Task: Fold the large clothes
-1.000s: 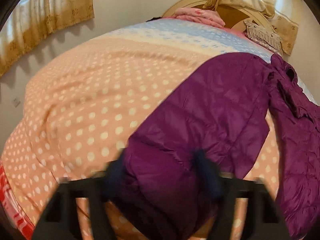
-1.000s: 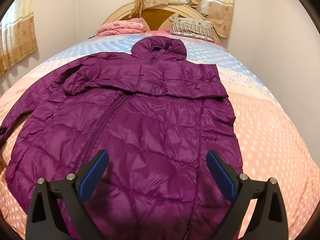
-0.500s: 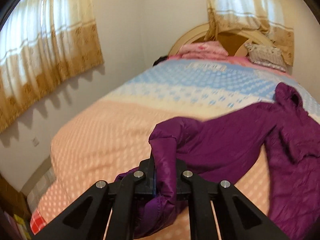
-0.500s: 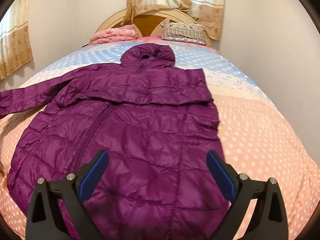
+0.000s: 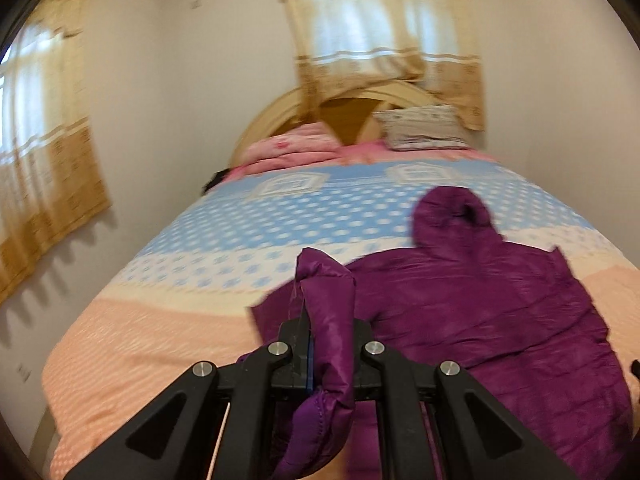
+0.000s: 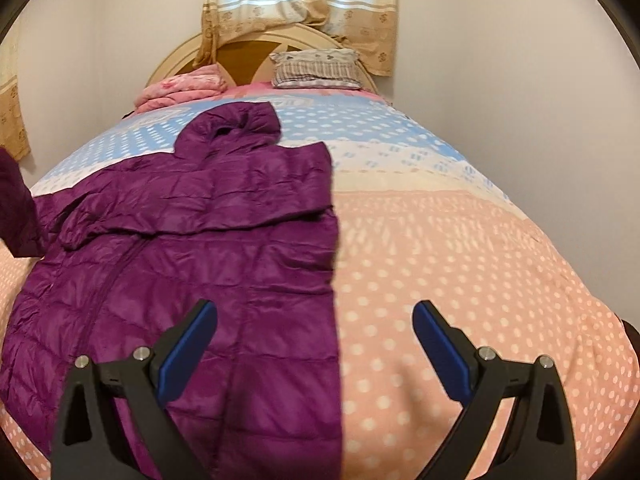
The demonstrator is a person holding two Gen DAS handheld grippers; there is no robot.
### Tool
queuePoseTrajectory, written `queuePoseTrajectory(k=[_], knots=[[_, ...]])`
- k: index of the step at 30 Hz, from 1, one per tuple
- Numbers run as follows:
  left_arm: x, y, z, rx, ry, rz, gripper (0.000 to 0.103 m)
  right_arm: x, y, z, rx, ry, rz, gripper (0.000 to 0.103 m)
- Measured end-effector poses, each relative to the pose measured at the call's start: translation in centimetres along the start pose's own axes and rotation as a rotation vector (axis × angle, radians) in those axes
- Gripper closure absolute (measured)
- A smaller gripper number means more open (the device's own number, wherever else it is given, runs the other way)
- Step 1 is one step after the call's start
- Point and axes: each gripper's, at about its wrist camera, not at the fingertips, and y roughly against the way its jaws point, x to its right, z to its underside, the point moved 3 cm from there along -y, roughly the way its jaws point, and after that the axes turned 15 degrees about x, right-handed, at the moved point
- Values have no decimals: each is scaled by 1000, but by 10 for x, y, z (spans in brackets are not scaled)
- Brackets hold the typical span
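Observation:
A purple hooded puffer jacket (image 6: 208,248) lies spread front-up on the bed, hood (image 6: 236,124) toward the headboard. My left gripper (image 5: 326,344) is shut on the cuff end of the jacket's left sleeve (image 5: 328,308) and holds it lifted above the bed; the raised sleeve (image 6: 16,204) shows at the left edge of the right wrist view. The jacket body (image 5: 500,320) lies to the right of that grip. My right gripper (image 6: 314,344) hangs open over the jacket's right edge near the hem, with nothing between its blue pads (image 6: 188,348).
The bed carries a dotted peach-and-blue cover (image 6: 460,260). A folded pink quilt (image 5: 292,148) and a striped pillow (image 6: 316,68) rest against the arched headboard (image 6: 240,48). Curtains (image 5: 52,152) hang on the left wall and behind the headboard. Walls run close along both bed sides.
My left gripper closed on the sleeve cuff and raised it off the bed, swinging it toward the jacket body. The right gripper drifted to the jacket's right edge and stayed open.

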Motion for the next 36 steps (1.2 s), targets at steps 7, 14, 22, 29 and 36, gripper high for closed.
queuePoseTrajectory(k=[7,14,22,29,36], knots=[[110,-20,2,-17,-62,149,96,24,-8,8,-15,-34,21,3],[207,-31,24,-73,-147,262,62,36,-17,17,-40,-60,23,3],[203,-1,16,103,-211,191,10,28,-20,17,-64,-47,5,3],[82,-36,48,-30,-130,-81,10,-22,-17,-18,-43,-57,-145,3],[10,-64,111,-225,-46,-241,10,-108,-58,-29,-109,-65,-323,3]])
